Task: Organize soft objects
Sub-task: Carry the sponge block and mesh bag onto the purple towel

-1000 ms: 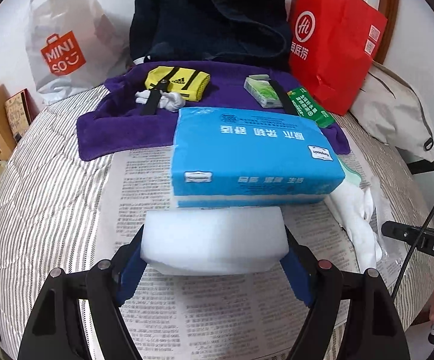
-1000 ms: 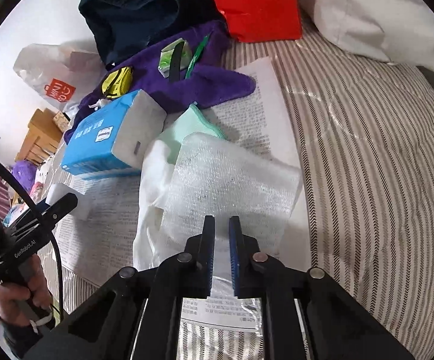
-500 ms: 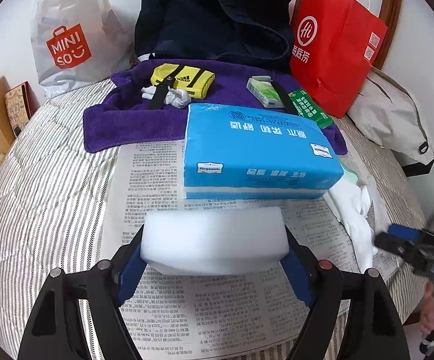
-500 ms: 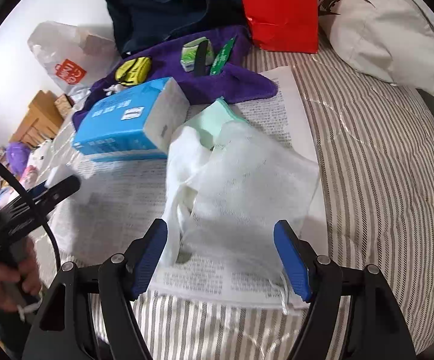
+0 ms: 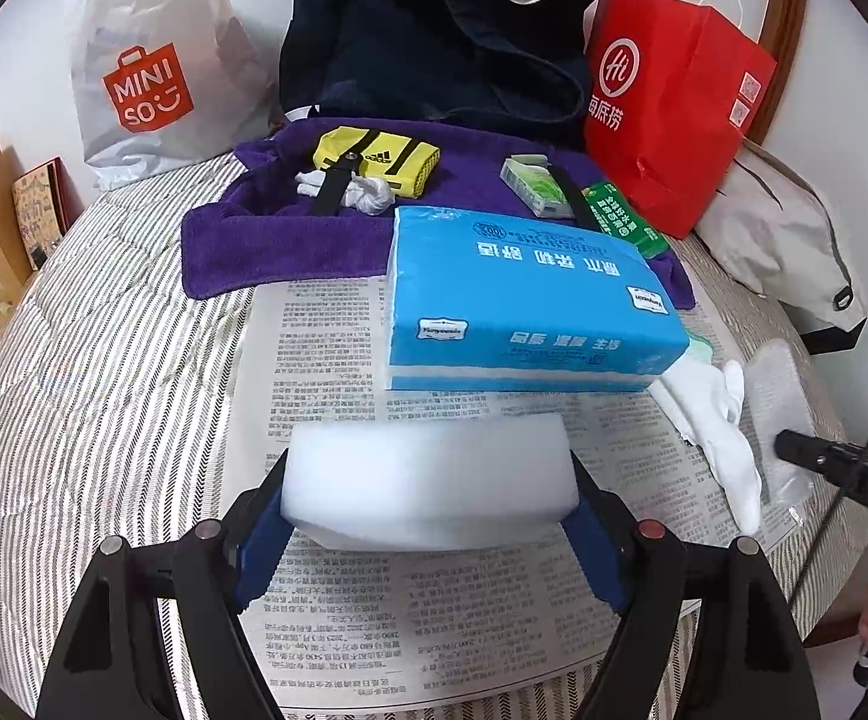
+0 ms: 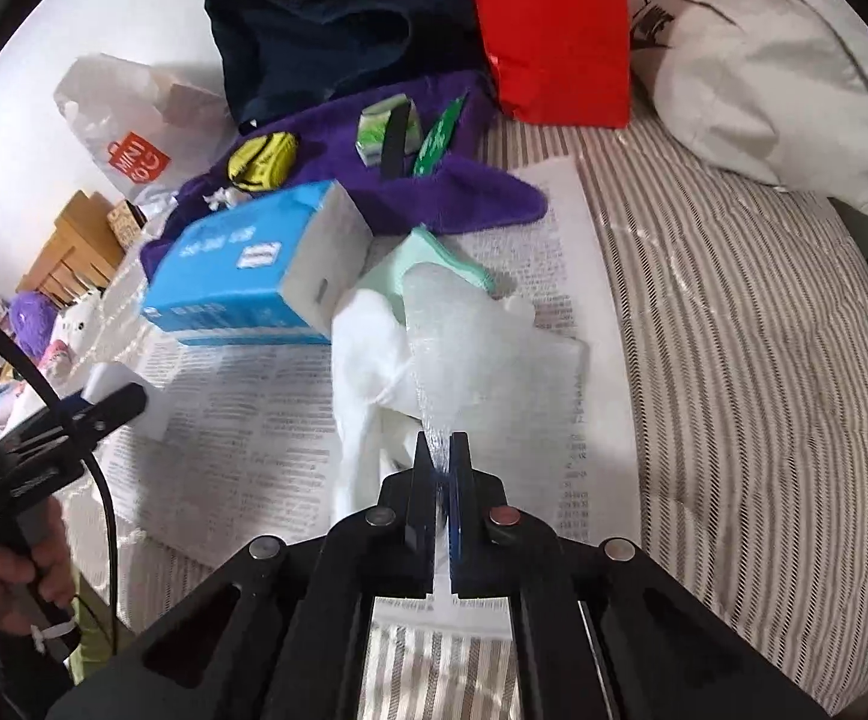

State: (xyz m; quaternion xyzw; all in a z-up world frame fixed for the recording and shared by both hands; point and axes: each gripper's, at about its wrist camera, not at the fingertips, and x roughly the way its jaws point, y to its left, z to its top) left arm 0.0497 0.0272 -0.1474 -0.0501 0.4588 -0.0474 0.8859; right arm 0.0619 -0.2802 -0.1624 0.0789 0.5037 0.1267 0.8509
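White foam block (image 5: 428, 474), thick, rectangular, soft-edged, between left hand-held gripper (image 5: 428, 516) pads

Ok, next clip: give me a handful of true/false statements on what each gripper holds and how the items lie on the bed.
1. The left gripper holds a white foam block between its fingers. True.
2. The right gripper stands wide open over the bed. False: it is shut on the edge of a sheet of clear bubble wrap.
3. The blue tissue pack lies partly on the newspaper. True.
4. The yellow pouch lies on the newspaper. False: it lies on the purple towel.
5. The red paper bag lies flat in front of the tissue pack. False: it stands upright behind it, by the wall.
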